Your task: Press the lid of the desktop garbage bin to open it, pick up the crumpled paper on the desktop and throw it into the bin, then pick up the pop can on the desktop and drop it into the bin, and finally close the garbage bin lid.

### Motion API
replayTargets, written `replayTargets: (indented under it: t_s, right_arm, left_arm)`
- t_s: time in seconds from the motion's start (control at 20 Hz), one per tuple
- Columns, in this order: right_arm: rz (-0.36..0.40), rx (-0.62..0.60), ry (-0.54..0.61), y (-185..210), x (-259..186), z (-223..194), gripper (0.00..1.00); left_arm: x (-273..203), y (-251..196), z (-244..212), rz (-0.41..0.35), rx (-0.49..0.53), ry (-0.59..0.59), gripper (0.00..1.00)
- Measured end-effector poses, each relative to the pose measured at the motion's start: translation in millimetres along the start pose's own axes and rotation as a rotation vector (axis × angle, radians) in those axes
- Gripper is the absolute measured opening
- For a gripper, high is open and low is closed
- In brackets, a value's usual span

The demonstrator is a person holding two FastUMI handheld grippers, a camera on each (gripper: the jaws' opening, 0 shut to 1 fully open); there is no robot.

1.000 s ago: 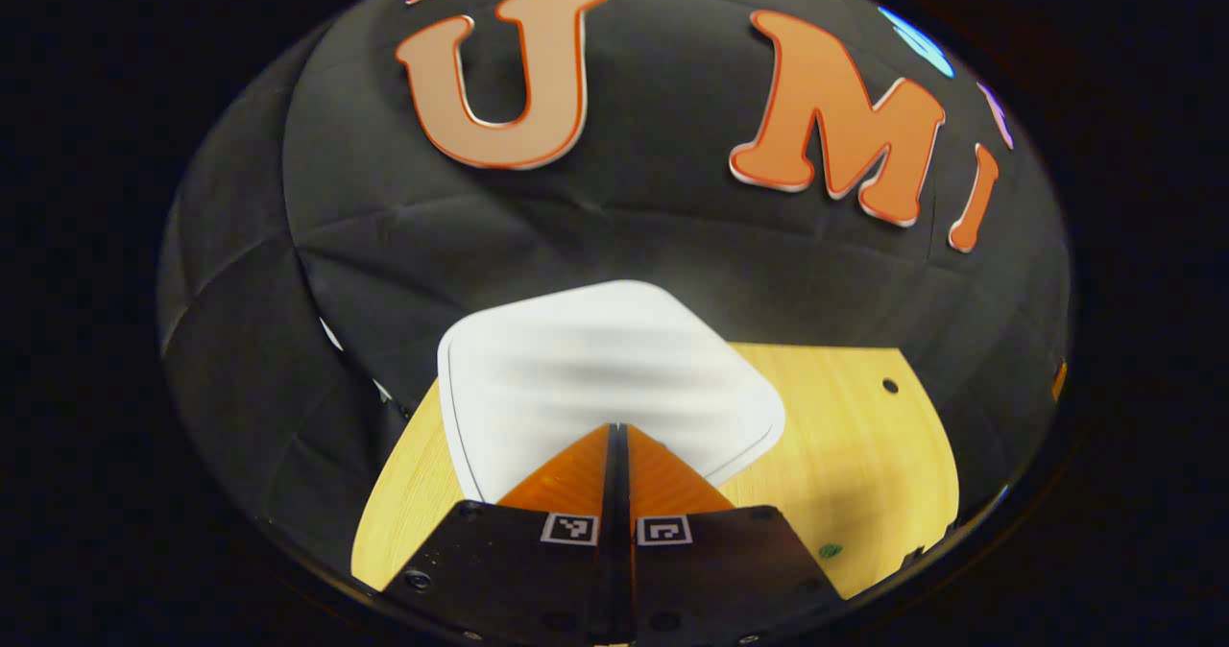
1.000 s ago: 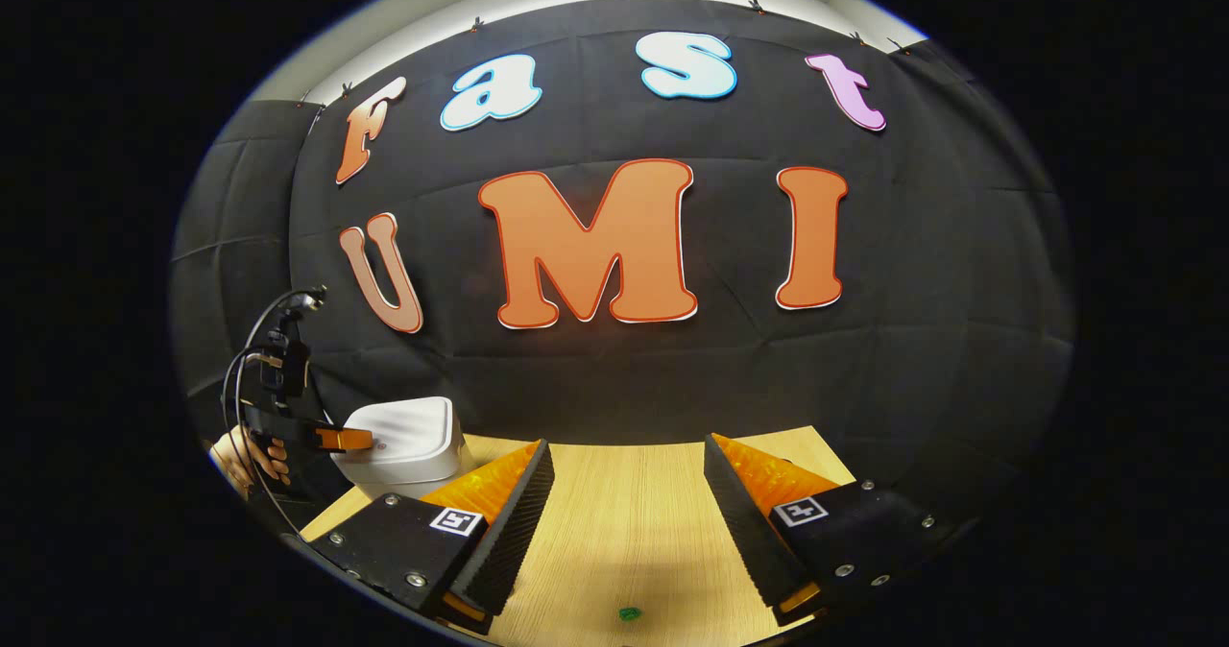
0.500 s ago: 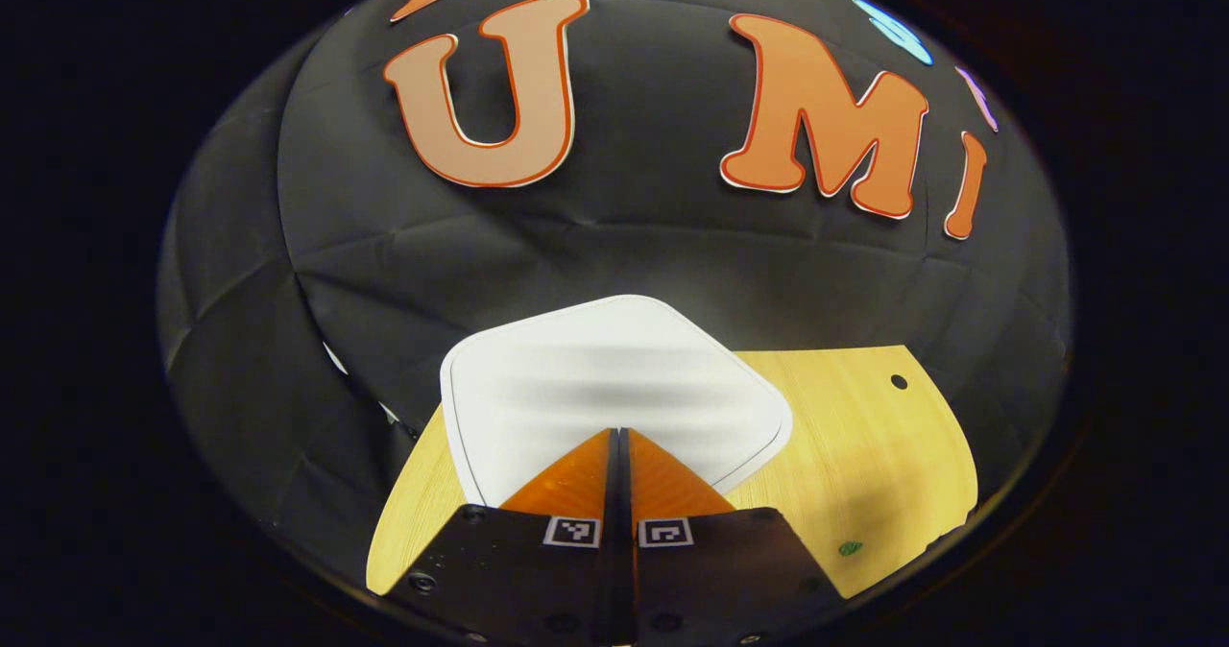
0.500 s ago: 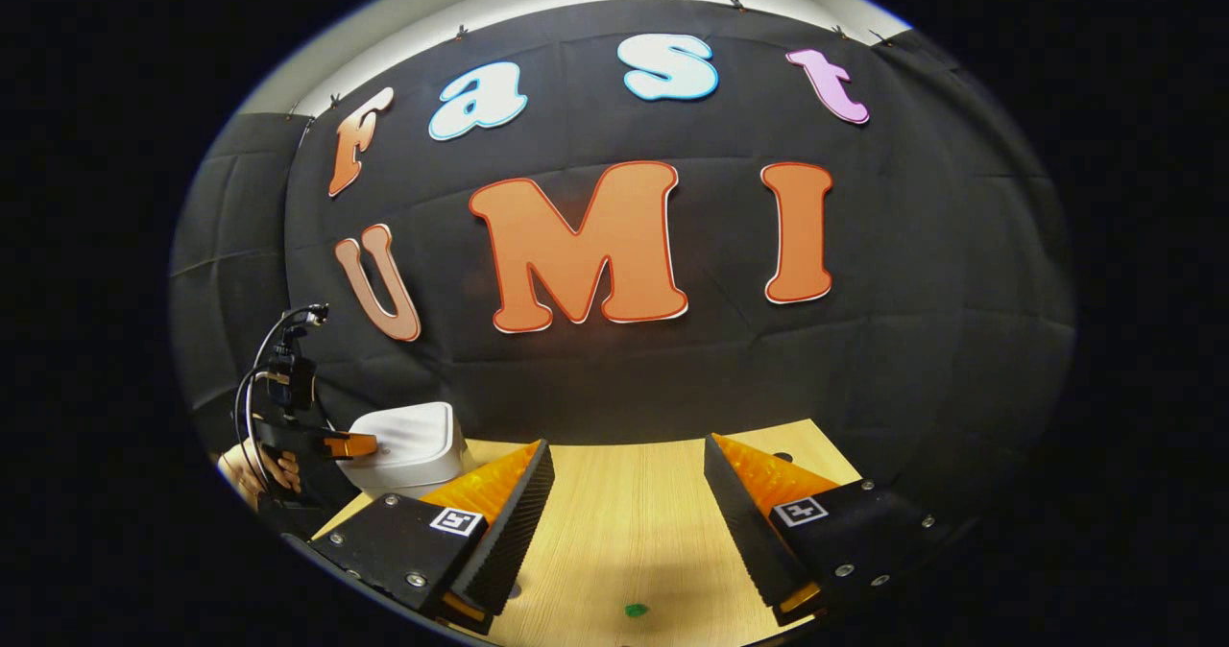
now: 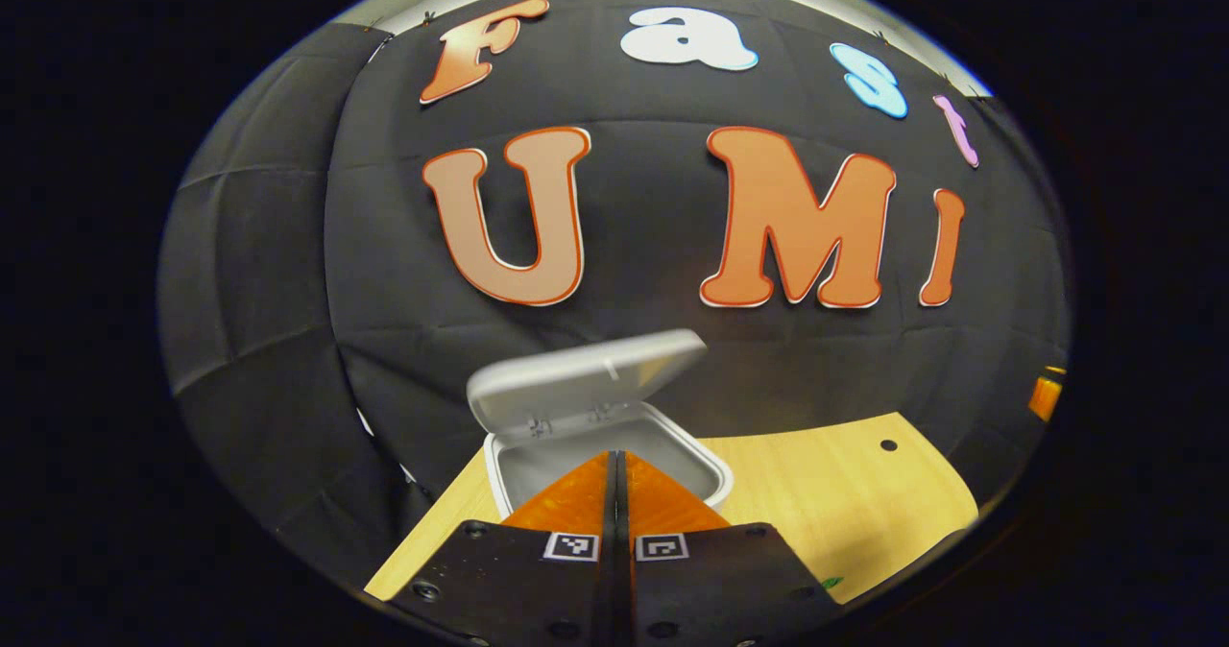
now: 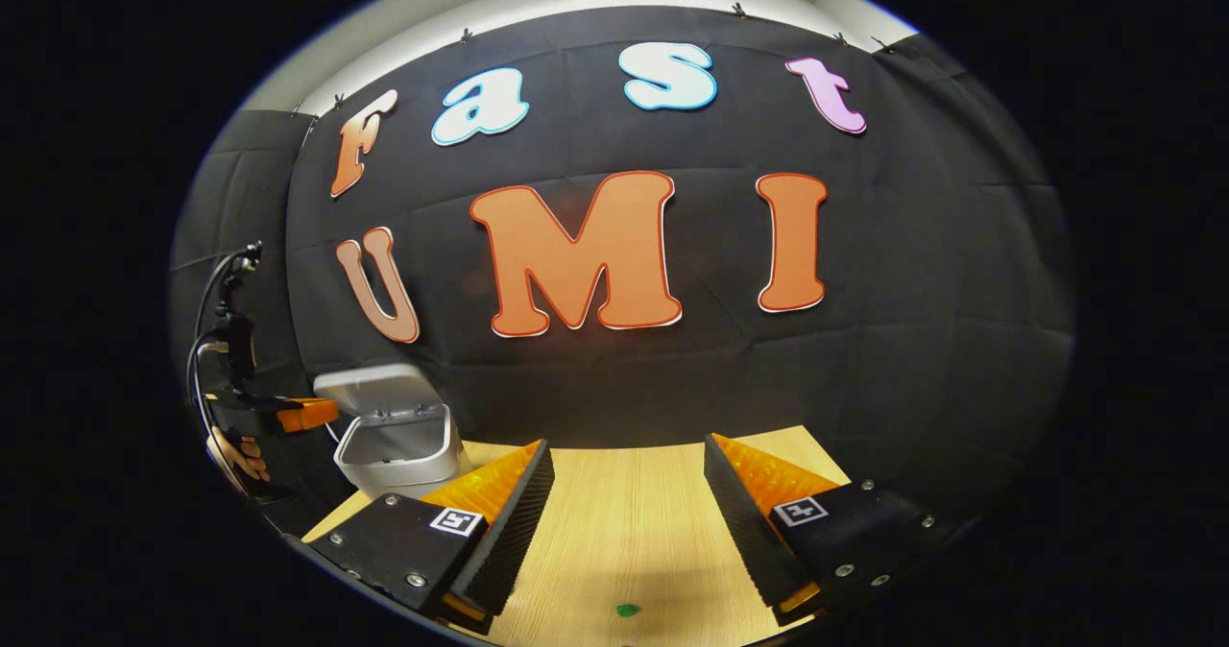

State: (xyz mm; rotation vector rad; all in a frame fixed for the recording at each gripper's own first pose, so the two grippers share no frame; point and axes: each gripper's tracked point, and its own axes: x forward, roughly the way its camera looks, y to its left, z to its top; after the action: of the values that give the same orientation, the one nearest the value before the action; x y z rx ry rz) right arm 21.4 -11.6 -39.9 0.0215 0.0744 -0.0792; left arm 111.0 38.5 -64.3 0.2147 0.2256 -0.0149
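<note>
while the white garbage bin [image 5: 609,455] sits at the worktop's [image 5: 845,513] far left corner with its lid [image 5: 586,378] tilted up, the left claw [image 5: 616,479] hovers clenched and empty just before its rim, and the right claw [image 6: 624,493] hangs released over bare wood, well apart.

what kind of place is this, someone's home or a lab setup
Most likely a staged recording booth, not a home: a black cloth wall hangs behind a bare wooden desktop, where a white bin stands with its lid up.
</note>
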Motion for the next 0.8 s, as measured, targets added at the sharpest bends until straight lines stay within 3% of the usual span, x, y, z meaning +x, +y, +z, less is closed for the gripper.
replayTargets:
  t_s: [0.35,0.8]
  right_arm:
    - [0.021,-0.014,-0.005,4.2,-3.5,1.4,0.94]
    - [0.025,-0.007,0.005,0.8,2.7,0.0,0.94]
  left_arm:
    - [-29.2,-20.6,13.1,-0.008,0.018,-0.089,0.0]
    - [-39.0,-24.4,24.8,-0.003,-0.051,-0.182,0.02]
